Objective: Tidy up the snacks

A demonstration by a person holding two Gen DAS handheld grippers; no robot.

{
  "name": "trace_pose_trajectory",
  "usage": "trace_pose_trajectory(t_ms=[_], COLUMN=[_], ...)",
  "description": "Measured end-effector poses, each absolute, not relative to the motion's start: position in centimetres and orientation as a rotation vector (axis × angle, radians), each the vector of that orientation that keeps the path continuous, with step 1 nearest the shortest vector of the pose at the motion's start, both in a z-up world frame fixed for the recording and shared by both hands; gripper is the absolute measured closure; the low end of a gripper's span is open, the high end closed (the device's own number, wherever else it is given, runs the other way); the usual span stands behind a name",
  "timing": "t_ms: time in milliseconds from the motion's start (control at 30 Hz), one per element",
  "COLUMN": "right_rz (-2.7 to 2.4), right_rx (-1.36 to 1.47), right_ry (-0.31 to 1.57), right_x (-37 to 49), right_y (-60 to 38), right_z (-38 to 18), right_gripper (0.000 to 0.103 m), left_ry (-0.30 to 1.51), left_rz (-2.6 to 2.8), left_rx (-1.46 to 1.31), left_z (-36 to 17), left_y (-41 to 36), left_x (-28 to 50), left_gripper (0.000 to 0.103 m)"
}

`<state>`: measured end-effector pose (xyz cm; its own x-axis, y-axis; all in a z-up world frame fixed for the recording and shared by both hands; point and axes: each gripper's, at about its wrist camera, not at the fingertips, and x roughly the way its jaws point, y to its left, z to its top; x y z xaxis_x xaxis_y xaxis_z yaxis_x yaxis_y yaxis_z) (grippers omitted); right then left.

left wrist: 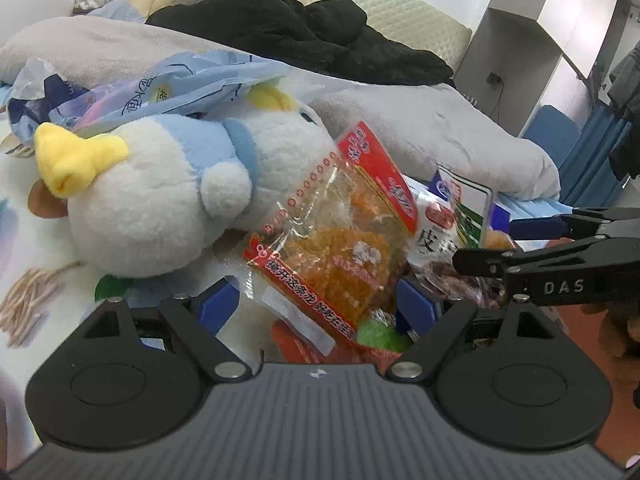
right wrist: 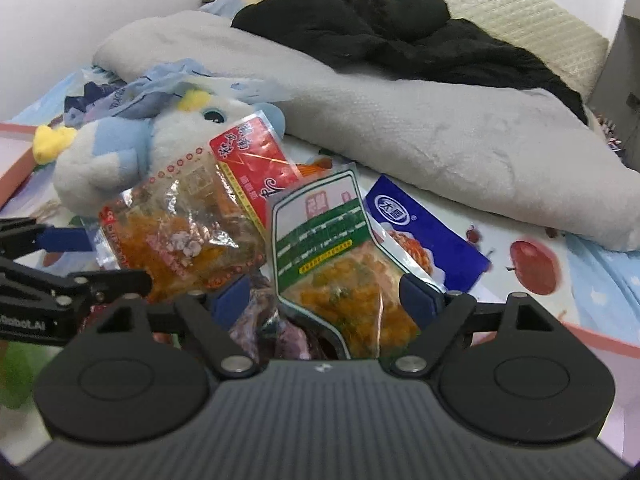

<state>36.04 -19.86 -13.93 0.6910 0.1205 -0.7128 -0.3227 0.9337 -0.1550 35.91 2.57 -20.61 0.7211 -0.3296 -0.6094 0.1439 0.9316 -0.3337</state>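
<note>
left tool (left wrist: 316, 300) is spread wide here, its blue pads either side of the red-edged clear snack packet (left wrist: 336, 232), and i can't see them pressing on it, so nothing gripped. right tool (right wrist: 326, 294) stands wide too, straddling the green-labelled snack pouch (right wrist: 320, 240) without squeezing. both packets stand propped in a heap on the bed, with a purple packet (right wrist: 276, 328) lower down and a blue packet (right wrist: 420, 224) lying flat just beside. the red packet leans against the plush penguin (left wrist: 160, 184), grey blanket (right wrist: 400, 120) beyond. to do this well, i'd say: centre each pouch between the pads, close on the sealed edge rather than the crumbly filling, and lift one at a time so the leaning pile doesn't slump.
</note>
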Motion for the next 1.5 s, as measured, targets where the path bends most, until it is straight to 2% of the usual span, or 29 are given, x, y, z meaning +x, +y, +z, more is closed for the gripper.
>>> trace_pose_trajectory(t_ms=[167, 200, 267, 300, 333, 400, 567, 700, 800, 933, 1133, 1500], right_rz=[0.231, 0.229, 0.226, 0.224, 0.222, 0.220, 0.211, 0.198, 0.185, 0.181, 0.194, 0.260], right_rx=[-0.317, -0.319, -0.305, -0.304, -0.306, -0.304, -0.304, -0.279, -0.276, -0.243, -0.201, -0.186], right_ry=[0.803, 0.806, 0.811, 0.809, 0.803, 0.795, 0.777, 0.784, 0.772, 0.745, 0.733, 0.794], right_x=[37.3, 37.3, 37.3, 37.2, 37.0, 36.6, 35.3, 34.1, 33.0, 30.8, 26.7, 17.8], right_y=[-19.4, -19.4, -19.4, -19.3, -19.3, -19.2, -19.3, -19.2, -18.9, -18.9, -19.0, -18.2], right_z=[-15.5, -15.8, -16.0, -16.1, -16.0, -15.8, -14.6, -13.0, -11.8, -9.8, -7.8, -9.6], right_gripper=[0.020, 0.020, 0.027, 0.034, 0.037, 0.041, 0.049, 0.059, 0.073, 0.081, 0.083, 0.083], left_ry=[0.703, 0.708, 0.733, 0.735, 0.732, 0.724, 0.710, 0.704, 0.700, 0.700, 0.768, 0.868], left_rz=[-0.257, -0.259, -0.264, -0.269, -0.275, -0.288, -0.315, -0.306, -0.303, -0.290, -0.258, -0.191], left_rx=[-0.281, -0.291, -0.325, -0.345, -0.355, -0.359, -0.349, -0.411, -0.464, -0.499, -0.549, -0.545], left_z=[-21.2, -21.4, -21.9, -22.2, -22.3, -22.2, -21.2, -20.2, -19.4, -17.7, -16.9, -17.2], left_y=[2.5, 2.5, 2.6, 2.6, 2.6, 2.4, 1.9, 2.6, 3.3, 3.9, 4.3, 5.3], left_x=[36.9, 37.1, 37.7, 37.8, 37.9, 38.0, 37.3, 36.3, 34.7, 31.9, 27.5, 19.1], left_gripper=[0.025, 0.030, 0.035, 0.040, 0.043, 0.057, 0.077, 0.086, 0.089, 0.090, 0.090, 0.090])
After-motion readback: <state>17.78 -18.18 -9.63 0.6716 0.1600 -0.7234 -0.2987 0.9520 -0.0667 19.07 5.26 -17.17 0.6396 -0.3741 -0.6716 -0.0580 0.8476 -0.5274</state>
